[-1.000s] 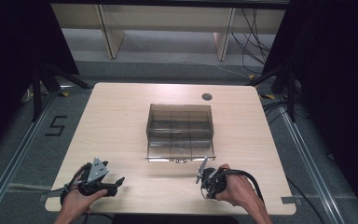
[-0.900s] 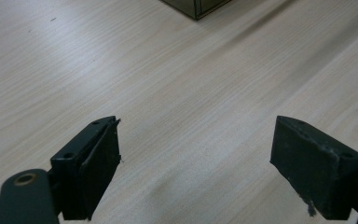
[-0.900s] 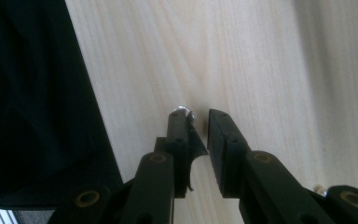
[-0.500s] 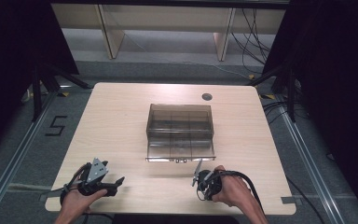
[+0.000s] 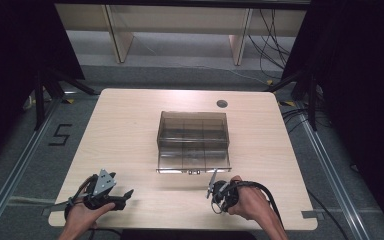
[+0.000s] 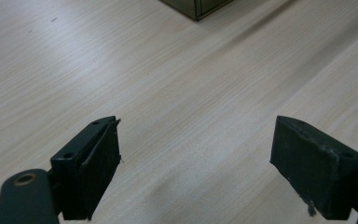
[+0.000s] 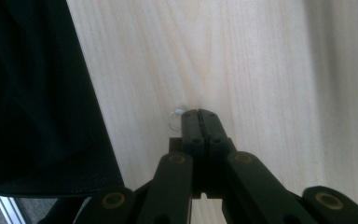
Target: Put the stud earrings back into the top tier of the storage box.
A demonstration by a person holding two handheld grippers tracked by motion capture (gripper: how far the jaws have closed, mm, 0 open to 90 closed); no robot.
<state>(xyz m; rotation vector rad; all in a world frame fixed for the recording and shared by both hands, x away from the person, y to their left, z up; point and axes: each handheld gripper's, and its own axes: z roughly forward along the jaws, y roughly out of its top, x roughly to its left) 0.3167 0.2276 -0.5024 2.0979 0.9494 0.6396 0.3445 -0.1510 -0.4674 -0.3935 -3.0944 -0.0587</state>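
With your right gripper closest to it, the clear box sits mid-tabletop, just beyond those jaws, long axis running near-to-far. Right jaws have just closed, nothing between them. Left gripper jaws open, empty, farther off at near left.
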